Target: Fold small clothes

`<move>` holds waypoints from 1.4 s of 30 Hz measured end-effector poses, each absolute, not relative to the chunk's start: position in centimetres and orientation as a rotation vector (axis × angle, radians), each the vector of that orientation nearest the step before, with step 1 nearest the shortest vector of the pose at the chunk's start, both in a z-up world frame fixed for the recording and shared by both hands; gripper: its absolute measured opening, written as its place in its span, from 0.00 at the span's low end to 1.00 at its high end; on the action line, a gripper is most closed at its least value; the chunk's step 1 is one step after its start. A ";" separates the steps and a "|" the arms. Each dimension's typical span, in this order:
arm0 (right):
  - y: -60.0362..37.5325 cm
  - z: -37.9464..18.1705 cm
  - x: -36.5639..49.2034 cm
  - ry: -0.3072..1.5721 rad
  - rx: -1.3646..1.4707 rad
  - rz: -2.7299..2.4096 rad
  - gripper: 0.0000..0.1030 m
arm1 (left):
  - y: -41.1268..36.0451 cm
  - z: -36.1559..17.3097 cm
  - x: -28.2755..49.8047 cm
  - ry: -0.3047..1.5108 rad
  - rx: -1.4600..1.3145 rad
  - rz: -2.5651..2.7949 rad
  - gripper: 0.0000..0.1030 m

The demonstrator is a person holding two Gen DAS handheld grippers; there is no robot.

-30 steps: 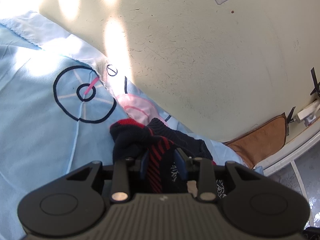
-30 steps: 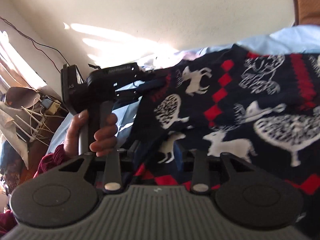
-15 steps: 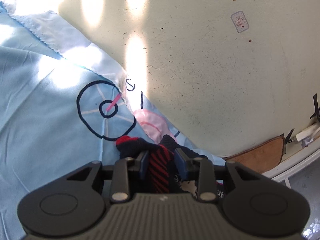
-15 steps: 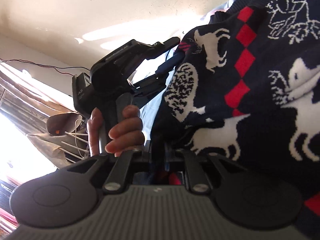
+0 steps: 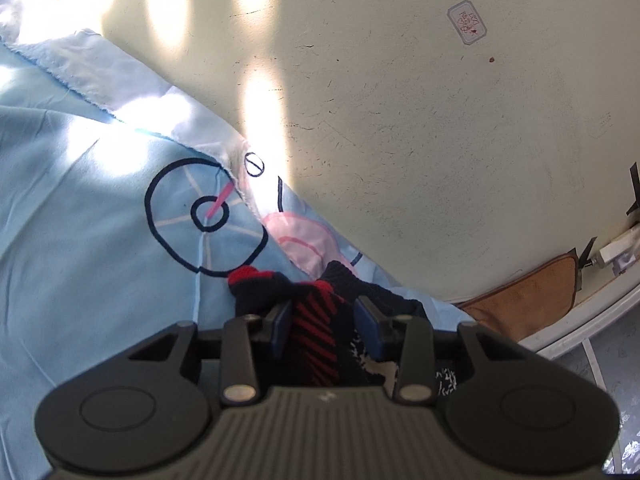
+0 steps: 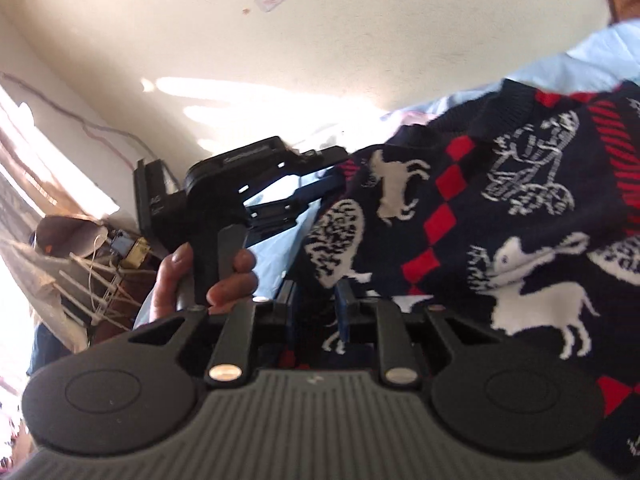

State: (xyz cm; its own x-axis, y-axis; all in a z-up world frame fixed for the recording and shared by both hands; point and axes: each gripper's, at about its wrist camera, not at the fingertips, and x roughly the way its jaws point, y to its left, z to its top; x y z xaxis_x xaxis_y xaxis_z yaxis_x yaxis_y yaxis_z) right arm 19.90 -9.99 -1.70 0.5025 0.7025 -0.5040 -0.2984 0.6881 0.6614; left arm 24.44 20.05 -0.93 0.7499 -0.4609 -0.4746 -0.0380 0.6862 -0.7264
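A navy knitted sweater (image 6: 500, 220) with red diamonds and white animal figures hangs between the two grippers above a light blue bed sheet (image 5: 80, 260). My left gripper (image 5: 325, 322) has the sweater's (image 5: 384, 296) red-striped ribbed edge filling the gap between its blue pads, and its jaws are opening. In the right wrist view the left gripper (image 6: 340, 172) grips the sweater's far edge, with a person's hand (image 6: 224, 276) on its handle. My right gripper (image 6: 318, 304) has the dark hem between its pads, and its jaws are opening too.
A cream wall (image 5: 400, 120) rises behind the bed, with a small sticker (image 5: 466, 24) on it. A brown cushion-like thing (image 5: 532, 296) sits at the bed's right end. Cables and clutter (image 6: 80, 260) lie at the left in the right wrist view.
The right gripper's jaws narrowed onto the sweater's hem, then widened a little. The right view swung up and back down. The left gripper's pads stand slightly wider on the striped edge.
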 end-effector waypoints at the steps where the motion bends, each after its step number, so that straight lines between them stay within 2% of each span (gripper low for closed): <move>1: -11.0 -2.2 20.0 0.853 0.601 0.604 0.34 | 20.0 -0.9 24.4 0.696 -0.790 -0.258 0.34; 3: -12.8 -3.1 20.0 0.865 0.680 0.511 0.42 | 20.1 -0.9 24.4 0.697 -0.790 -0.259 0.34; 7: -13.9 -3.7 20.7 0.837 0.785 0.453 0.40 | 20.1 -0.8 24.2 0.694 -0.777 -0.261 0.34; 8: -13.6 -3.8 21.0 0.827 0.775 0.451 0.38 | 20.1 -0.8 24.2 0.694 -0.770 -0.261 0.34; 9: -13.4 -3.7 21.2 0.827 0.750 0.433 0.13 | 20.1 -0.8 24.2 0.693 -0.766 -0.261 0.34; 10: -13.1 -3.6 21.1 0.828 0.731 0.422 0.09 | 20.1 -0.8 24.2 0.694 -0.766 -0.261 0.33; 14: -13.6 -1.5 18.4 0.706 0.544 0.353 0.08 | 20.5 -1.1 24.4 0.710 -0.788 -0.251 0.25; 18: -15.0 -3.0 17.9 0.771 0.588 0.338 0.09 | 20.1 -0.9 24.3 0.710 -0.761 -0.247 0.26; 20: -15.6 -2.7 17.4 0.783 0.600 0.386 0.16 | 19.8 -0.4 24.1 0.710 -0.751 -0.249 0.33; 21: -16.2 -2.4 17.1 0.778 0.618 0.399 0.17 | 19.7 0.0 23.9 0.702 -0.755 -0.252 0.40; 22: -17.6 -1.9 16.6 0.749 0.630 0.395 0.17 | 19.6 0.4 23.7 0.690 -0.756 -0.250 0.42; 29: -28.0 1.2 15.1 0.510 0.614 0.038 0.18 | 17.3 2.8 22.6 0.649 -0.746 -0.332 0.42; 30: -29.2 1.2 15.3 0.483 0.612 -0.010 0.23 | 16.6 2.9 22.6 0.658 -0.729 -0.355 0.43; 31: -30.6 1.1 15.7 0.459 0.606 -0.071 0.31 | 15.4 2.9 22.6 0.670 -0.698 -0.384 0.44; 33: -32.7 0.3 17.0 0.471 0.647 -0.128 0.40 | 13.4 2.8 22.4 0.689 -0.633 -0.421 0.44; 37: -34.4 -2.0 19.7 0.530 0.804 -0.093 0.40 | 10.8 1.3 22.4 0.742 -0.528 -0.450 0.44; 42: -33.0 -2.6 21.6 0.539 0.766 -0.141 0.41 | 11.7 -0.5 22.9 0.778 -0.555 -0.459 0.43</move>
State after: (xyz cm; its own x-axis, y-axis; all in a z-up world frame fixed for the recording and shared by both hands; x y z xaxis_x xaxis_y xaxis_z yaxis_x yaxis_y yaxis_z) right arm 21.56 -33.00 -2.65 0.8560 0.0707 -0.5121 0.3124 0.7186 0.6213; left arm 22.92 11.65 -0.48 0.6286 -0.5740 -0.5247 0.1809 0.7641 -0.6192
